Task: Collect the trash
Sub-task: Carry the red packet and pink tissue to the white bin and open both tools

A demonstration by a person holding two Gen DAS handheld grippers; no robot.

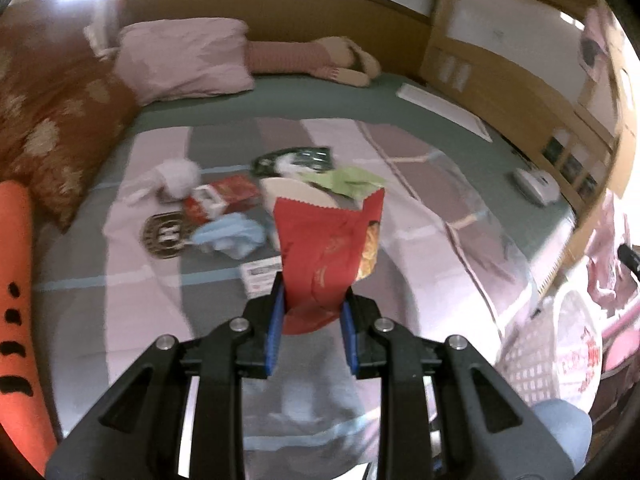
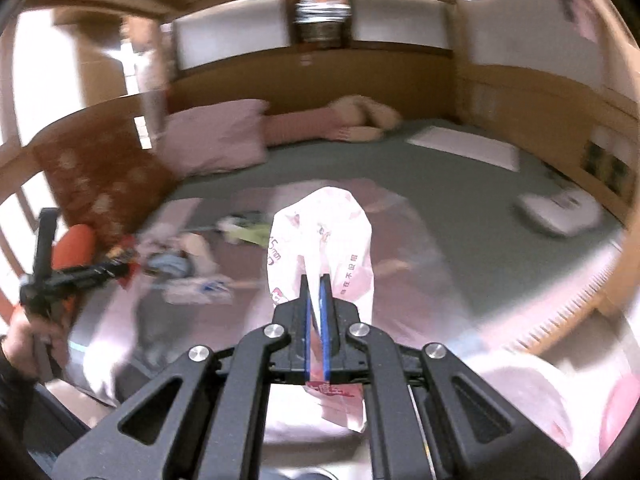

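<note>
My left gripper (image 1: 313, 296) is shut on a red snack bag (image 1: 328, 248) and holds it up above the bed. My right gripper (image 2: 319, 284) is shut on a white plastic bag with red print (image 2: 320, 240), held over the blanket. More trash lies on the striped blanket: a red box (image 1: 224, 198), a crumpled white tissue (image 1: 176, 178), a blue wrapper (image 1: 230, 236), a dark green packet (image 1: 296, 160), a round patterned item (image 1: 166, 236) and a white card (image 1: 260, 276). In the right wrist view the left gripper (image 2: 120, 268) shows at the left, blurred.
A pink pillow (image 1: 184, 60), a red floral pillow (image 1: 52, 128) and a plush toy (image 1: 320, 58) lie at the bed's head. An orange cushion (image 1: 16, 300) is at the left. A white device (image 1: 536, 186) and a white board (image 1: 444, 110) sit at the right. A white mesh basket (image 1: 560, 352) stands beside the bed.
</note>
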